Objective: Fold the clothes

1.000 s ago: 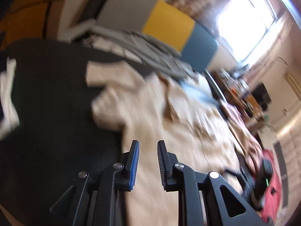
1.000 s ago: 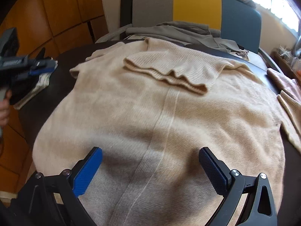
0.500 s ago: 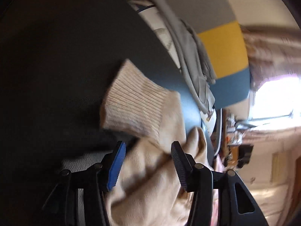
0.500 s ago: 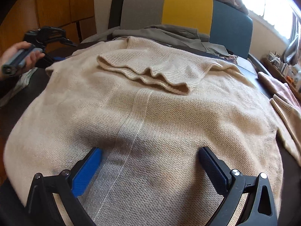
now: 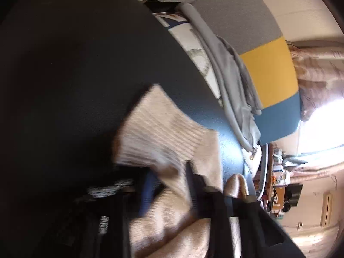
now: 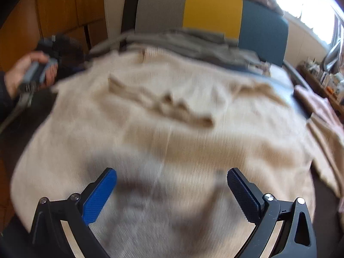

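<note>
A cream knit sweater (image 6: 172,129) lies spread over the dark table (image 5: 75,75), with a rumpled fold (image 6: 167,103) across its upper part. My right gripper (image 6: 172,193) hovers open above the sweater's near half, nothing between its fingers. In the left wrist view the sweater's ribbed sleeve cuff (image 5: 159,133) lies on the table. My left gripper (image 5: 169,187) is blurred, its jaws drawn in on the sleeve fabric just behind the cuff. A hand holds that left gripper (image 6: 43,71) at the sweater's far left corner in the right wrist view.
A chair with a grey, yellow and blue back (image 6: 212,13) stands behind the table, grey clothes (image 6: 193,40) heaped on its seat. A pink garment (image 6: 318,105) and more cream knit lie at the right edge. Wooden panels are on the left, a bright window on the right.
The left gripper swung down to the sleeve at the sweater's far left, opened around it, then its jaws narrowed onto the fabric. The right gripper stayed open and shifted slightly over the sweater.
</note>
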A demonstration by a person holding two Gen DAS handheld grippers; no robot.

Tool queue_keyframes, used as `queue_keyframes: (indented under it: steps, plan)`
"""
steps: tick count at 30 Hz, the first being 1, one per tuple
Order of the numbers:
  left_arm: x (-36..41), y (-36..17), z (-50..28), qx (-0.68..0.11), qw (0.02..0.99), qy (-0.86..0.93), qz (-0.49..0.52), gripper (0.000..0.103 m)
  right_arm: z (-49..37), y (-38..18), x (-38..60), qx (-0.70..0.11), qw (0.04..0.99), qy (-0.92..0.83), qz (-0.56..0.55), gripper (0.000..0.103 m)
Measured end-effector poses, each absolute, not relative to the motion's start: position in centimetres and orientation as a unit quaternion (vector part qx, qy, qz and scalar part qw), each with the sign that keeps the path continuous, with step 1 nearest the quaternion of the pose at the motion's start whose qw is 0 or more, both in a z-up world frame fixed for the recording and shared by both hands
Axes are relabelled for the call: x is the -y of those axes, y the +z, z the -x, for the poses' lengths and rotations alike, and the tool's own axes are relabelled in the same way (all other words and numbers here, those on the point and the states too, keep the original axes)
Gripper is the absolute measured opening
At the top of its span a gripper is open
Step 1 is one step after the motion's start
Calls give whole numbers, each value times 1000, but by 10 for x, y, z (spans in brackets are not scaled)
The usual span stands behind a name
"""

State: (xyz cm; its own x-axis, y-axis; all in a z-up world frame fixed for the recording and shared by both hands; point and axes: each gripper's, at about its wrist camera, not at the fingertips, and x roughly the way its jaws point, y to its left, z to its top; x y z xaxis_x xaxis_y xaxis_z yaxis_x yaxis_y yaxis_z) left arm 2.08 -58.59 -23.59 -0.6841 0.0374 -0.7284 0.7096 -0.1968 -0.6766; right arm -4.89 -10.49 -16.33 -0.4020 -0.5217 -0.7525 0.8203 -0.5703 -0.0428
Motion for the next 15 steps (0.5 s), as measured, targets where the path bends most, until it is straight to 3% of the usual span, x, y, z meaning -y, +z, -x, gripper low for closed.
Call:
queue_keyframes:
  steps: [6, 10, 15]
  plan:
    - [589, -228, -41, -594, 219, -724, -274, 5, 89, -155, 163, -240, 419, -811, -330, 103]
    - [587, -194, -57, -547, 216, -768, -254, 5, 109, -192, 193, -255, 412, -788, -380, 103]
    - [588, -151, -96, -492, 231, -805, -238, 5, 114, -194, 187, -223, 418, -794, -380, 103]
